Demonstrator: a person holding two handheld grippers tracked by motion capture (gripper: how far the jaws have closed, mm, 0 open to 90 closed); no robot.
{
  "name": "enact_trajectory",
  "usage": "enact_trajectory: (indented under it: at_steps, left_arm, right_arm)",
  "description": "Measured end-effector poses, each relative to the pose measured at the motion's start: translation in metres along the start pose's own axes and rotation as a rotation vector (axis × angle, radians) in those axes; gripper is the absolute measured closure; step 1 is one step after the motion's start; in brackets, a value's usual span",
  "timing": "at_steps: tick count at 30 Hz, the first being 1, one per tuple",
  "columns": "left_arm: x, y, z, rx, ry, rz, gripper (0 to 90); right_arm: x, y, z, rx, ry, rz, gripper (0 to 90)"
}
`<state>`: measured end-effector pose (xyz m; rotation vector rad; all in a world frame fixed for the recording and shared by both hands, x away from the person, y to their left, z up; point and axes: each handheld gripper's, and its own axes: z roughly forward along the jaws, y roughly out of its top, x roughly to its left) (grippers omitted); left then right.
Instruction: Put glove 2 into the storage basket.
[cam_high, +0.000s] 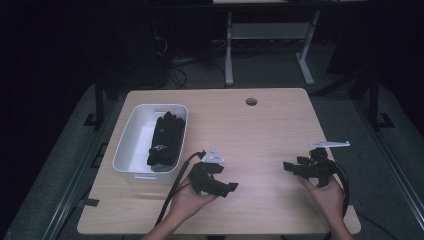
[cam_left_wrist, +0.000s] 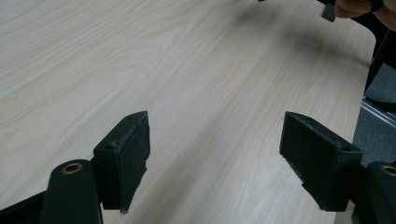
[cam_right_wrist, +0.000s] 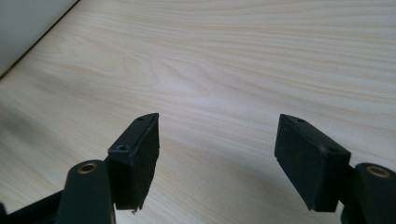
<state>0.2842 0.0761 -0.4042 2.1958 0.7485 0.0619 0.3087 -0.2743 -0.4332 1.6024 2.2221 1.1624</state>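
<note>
Jaws of left gripper (cam_left_wrist: 215, 158) and right gripper (cam_right_wrist: 217, 161) wide, empty, blocky matte-black pads over pale wood-grain table (cam_high: 260, 130)

Bare wooden table (cam_high: 260, 130), round cable hole (cam_high: 251, 101), dark floor (cam_high: 60, 150)

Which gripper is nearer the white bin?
The left gripper, open and empty: it sits just right of the white bin with the black gloves, while the right gripper is farther off.

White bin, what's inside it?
The white bin holds a black bundle, likely gloves or cloth, along its right side. The left of its floor is bare; whatever lies under the bundle is hidden.
</note>
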Motion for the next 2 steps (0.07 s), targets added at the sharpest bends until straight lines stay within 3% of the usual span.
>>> enact_trajectory:
  at_steps: [2]
  left_arm:
    - [-0.0003, -0.0004, 0.0001, 0.002, 0.002, 0.004, 24.1]
  right_arm:
    - [0.0012, -0.0005, -0.0006, 0.001, -0.001, 0.002, 30.3]
